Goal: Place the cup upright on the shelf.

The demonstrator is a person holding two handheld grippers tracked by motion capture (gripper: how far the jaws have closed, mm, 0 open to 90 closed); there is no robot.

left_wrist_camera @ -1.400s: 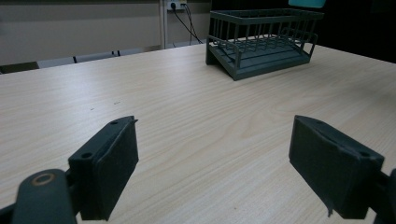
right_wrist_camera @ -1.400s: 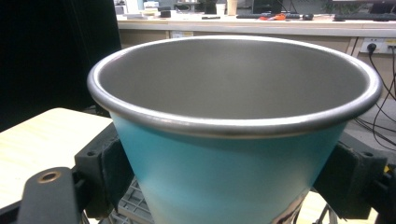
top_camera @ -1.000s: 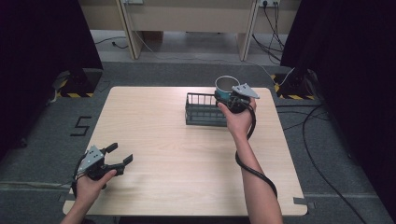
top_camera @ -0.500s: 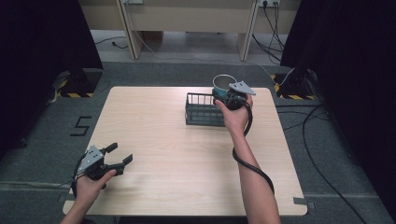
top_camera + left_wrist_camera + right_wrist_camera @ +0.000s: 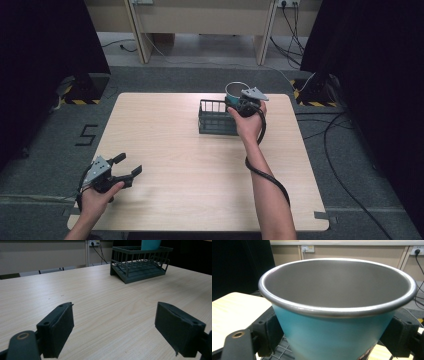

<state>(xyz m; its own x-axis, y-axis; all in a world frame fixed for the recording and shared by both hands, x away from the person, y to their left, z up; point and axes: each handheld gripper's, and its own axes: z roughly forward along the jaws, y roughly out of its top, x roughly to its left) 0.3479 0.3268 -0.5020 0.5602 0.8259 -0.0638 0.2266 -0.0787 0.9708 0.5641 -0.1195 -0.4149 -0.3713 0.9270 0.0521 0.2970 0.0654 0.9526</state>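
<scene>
A teal cup (image 5: 332, 335) with a bare metal inside and rim is clamped upright between the jaws of my right gripper (image 5: 239, 104), whose pads press its two sides. It hangs over the right end of a dark wire rack (image 5: 212, 120) at the back of the table. In the left gripper view the rack (image 5: 140, 263) stands far ahead with the cup (image 5: 150, 244) above it. My left gripper (image 5: 127, 167) rests low near the front left corner, jaws wide open and nothing between them.
The light wooden table (image 5: 165, 150) lies bare between the two hands. Beyond its far edge are a grey floor with cables (image 5: 345, 130) and a desk's legs. Dark curtains hang on both sides.
The right hand has carried the cup a little to the left and lower, closer over the rack's right end. The left hand has stayed in place.
</scene>
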